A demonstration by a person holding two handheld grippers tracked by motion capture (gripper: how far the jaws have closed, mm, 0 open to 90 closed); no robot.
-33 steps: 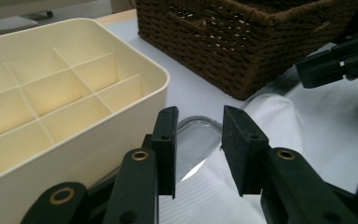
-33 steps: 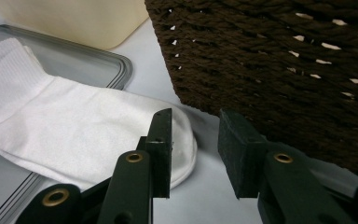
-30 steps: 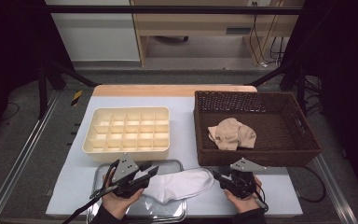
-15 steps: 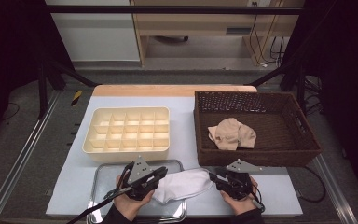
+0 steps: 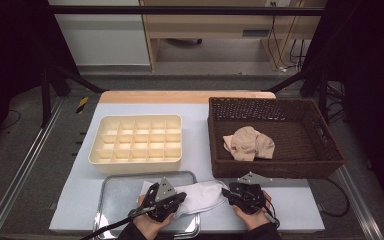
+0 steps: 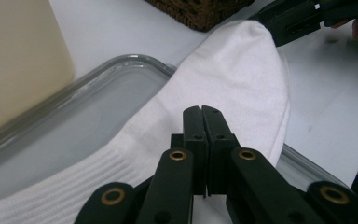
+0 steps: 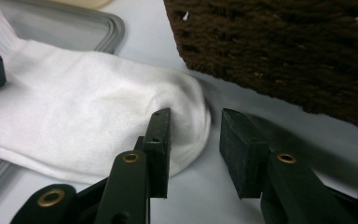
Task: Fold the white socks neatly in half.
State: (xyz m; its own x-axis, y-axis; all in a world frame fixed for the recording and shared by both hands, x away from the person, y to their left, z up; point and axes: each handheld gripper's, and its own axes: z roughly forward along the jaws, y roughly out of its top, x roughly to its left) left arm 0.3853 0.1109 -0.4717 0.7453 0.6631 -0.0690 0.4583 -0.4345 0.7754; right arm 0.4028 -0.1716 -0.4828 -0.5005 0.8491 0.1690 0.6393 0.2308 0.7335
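Note:
A white sock (image 5: 202, 194) lies half on the metal tray (image 5: 115, 200), its toe end out on the white table. My left gripper (image 5: 180, 199) has just closed and sinks onto the sock's middle. In the left gripper view its jaws (image 6: 201, 112) are pressed tight together, pinching the sock (image 6: 233, 70). My right gripper (image 5: 225, 191) sits at the toe. In the right gripper view it (image 7: 193, 119) stands open, one finger (image 7: 161, 135) against the sock's toe (image 7: 74, 107) and bare table in the gap.
A cream compartment tray (image 5: 135, 160) stands behind the metal tray. A dark wicker basket (image 5: 275, 165) at the right holds a beige cloth (image 5: 247, 142); its front wall (image 7: 284, 46) is close beyond my right gripper.
My left gripper moved right and down onto the sock and its jaws closed. The sock's cuff end bunched a little toward the right. The right gripper stayed put.

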